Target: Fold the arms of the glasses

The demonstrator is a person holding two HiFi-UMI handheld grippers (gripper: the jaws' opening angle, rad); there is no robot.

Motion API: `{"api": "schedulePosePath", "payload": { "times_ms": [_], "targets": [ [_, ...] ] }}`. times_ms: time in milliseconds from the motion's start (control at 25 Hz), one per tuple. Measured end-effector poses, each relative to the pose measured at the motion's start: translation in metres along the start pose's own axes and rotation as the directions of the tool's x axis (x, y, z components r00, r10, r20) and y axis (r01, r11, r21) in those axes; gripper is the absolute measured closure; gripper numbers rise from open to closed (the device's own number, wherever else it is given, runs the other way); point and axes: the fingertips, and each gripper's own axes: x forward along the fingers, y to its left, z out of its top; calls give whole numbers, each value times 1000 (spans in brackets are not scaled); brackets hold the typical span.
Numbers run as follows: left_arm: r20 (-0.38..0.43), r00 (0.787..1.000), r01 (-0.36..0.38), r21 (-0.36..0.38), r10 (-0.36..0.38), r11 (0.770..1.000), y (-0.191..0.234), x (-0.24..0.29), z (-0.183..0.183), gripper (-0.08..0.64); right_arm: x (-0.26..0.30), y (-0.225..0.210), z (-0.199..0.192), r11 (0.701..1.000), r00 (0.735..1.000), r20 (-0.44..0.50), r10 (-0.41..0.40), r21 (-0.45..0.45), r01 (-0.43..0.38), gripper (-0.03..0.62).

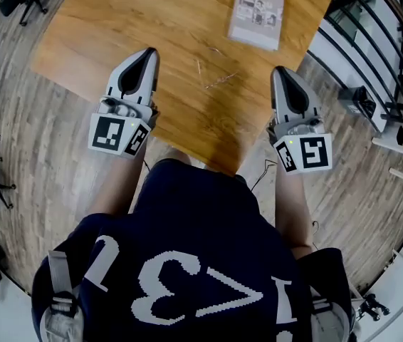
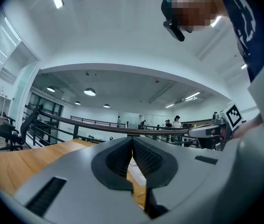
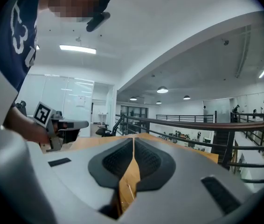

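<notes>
I had both claws shut tight and empty — the left claw (image 1: 147,51) and right claw (image 1: 281,70) hung level over the near edge of the wooden surface (image 1: 102,41). The thin-framed glasses (image 1: 218,81) lay on it between them, touched by neither — a flat white box (image 1: 256,13) sat beyond.

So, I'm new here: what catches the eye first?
The left hand-held gripper and right hand-held gripper, both shut and empty, hover over the near edge of a wooden table. A pale flat box lies at its far right corner; something thin, probably the glasses, lies between them.
</notes>
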Motion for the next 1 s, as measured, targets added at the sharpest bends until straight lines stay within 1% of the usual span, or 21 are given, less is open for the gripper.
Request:
{"api": "schedulePosePath", "payload": {
  "times_ms": [120, 200, 320, 400, 440, 480, 560, 640, 720, 760, 800, 840, 880, 920, 1000],
  "targets": [
    [-16, 1000, 8, -12, -9, 1000, 9, 9, -9, 541, 16, 16, -28, 992, 992, -106, 62, -101, -73, 561],
    [-27, 1000, 9, -18, -10, 1000, 13, 13, -15, 542, 27, 29, -54, 973, 974, -202, 100, -183, -138, 561],
    [-47, 999, 10, -30, -11, 999, 18, 15, -27, 541, 39, 45, -100, 925, 927, -353, 128, -295, -240, 560],
    [-64, 998, 8, -38, -10, 999, 22, 16, -34, 542, 46, 53, -133, 881, 892, -433, 133, -360, -306, 530],
    [-72, 997, 5, -42, -8, 999, 24, 15, -38, 541, 49, 56, -149, 854, 874, -468, 131, -395, -339, 509],
    [-78, 997, 0, -47, -4, 999, 25, 15, -41, 542, 52, 58, -164, 822, 856, -502, 124, -431, -372, 503],
    [-89, 996, -10, -54, 5, 999, 28, 14, -46, 541, 55, 62, -193, 750, 824, -557, 101, -502, -431, 500],
    [-99, 995, -17, -57, 11, 998, 29, 13, -51, 541, 58, 64, -214, 674, 805, -589, 76, -564, -476, 498],
    [-109, 994, -24, -59, 17, 998, 30, 12, -55, 541, 62, 66, -230, 595, 798, -601, 50, -623, -507, 480],
    [-112, 993, -27, -61, 20, 998, 30, 11, -57, 541, 64, 66, -235, 551, 797, -602, 38, -653, -520, 468],
    [-116, 993, -32, -63, 24, 998, 31, 11, -58, 541, 65, 67, -240, 506, 797, -604, 30, -678, -533, 468],
    [-119, 992, -36, -65, 28, 997, 32, 10, -60, 541, 66, 68, -244, 467, 795, -606, 26, -696, -545, 468],
    [-122, 992, -41, -67, 32, 997, 33, 8, -62, 541, 67, 69, -247, 438, 794, -607, 25, -707, -555, 468],
    [-125, 991, -45, -70, 36, 997, 33, 7, -63, 541, 68, 70, -250, 416, 794, -608, 25, -716, -561, 468],
    [-131, 990, -55, -73, 45, 996, 35, 3, -66, 541, 69, 72, -255, 381, 795, -606, 22, -731, -567, 468]
  ]
}}
